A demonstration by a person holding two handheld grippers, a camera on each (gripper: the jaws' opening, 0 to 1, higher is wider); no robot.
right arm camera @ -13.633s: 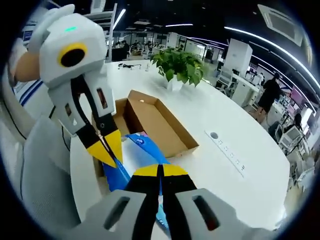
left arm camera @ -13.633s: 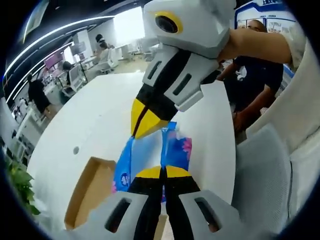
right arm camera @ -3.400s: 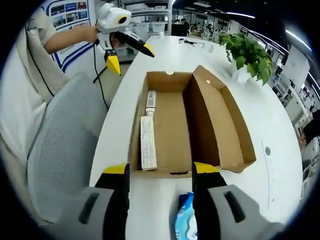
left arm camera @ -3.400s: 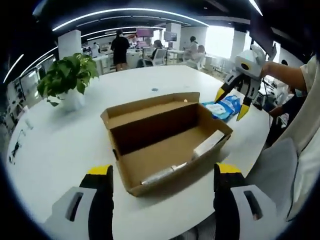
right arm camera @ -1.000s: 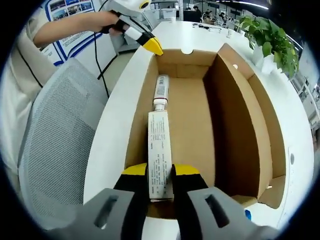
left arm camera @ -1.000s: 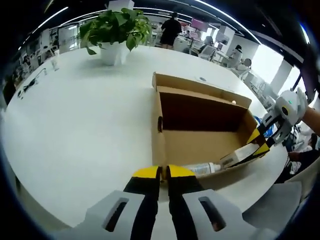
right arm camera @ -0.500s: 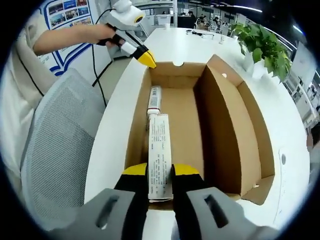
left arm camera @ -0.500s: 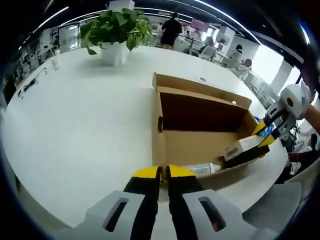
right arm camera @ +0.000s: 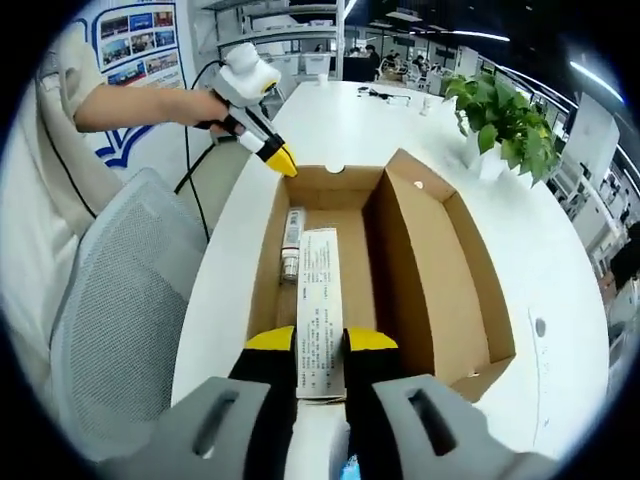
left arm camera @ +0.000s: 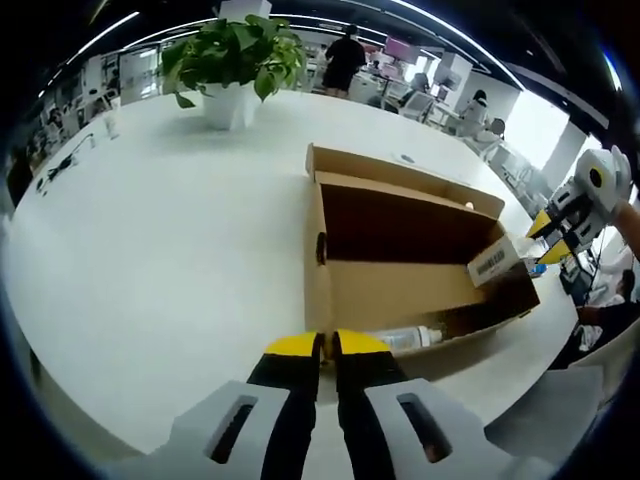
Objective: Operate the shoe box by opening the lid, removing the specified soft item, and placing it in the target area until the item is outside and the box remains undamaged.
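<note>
- Two views are covered in turn, left gripper view first. The left gripper (left arm camera: pixel 325 345) hovers over the near counter (left arm camera: pixel 150 250) edge with its jaws together and nothing between them; the yellow tips sit just beside the shoe box (left arm camera: pixel 400 250) corner, and contact cannot be confirmed.
- The shoe box stands open on the counter, lid folded back on the far side. A small bottle (left arm camera: pixel 405 338) lies along the near inner wall. A white carton (left arm camera: pixel 492 265) shows raised at the box's far end, with the right gripper (left arm camera: pixel 560 225) beyond it near the counter edge. A potted plant (left arm camera: pixel 230 60) stands toward the far counter edge, well apart from the box.
- Right gripper view: the right gripper (right arm camera: pixel 320 345) has its jaws clamped on the near end of the white carton (right arm camera: pixel 320 300), which projects forward over the open shoe box (right arm camera: pixel 430 270). The small bottle (right arm camera: pixel 291 240) remains on the box floor. The left gripper (right arm camera: pixel 265 150) shows at the far end of the box. A mesh chair (right arm camera: pixel 110 330) stands beside the counter edge.
- Risk, judged: the carton is gripped at one end only, so it may pivot or slip out.
- Risk, judged: a low lift path may snag the cardboard wall and tear or drag the box, since the left jaws do not visibly pin it.
</note>
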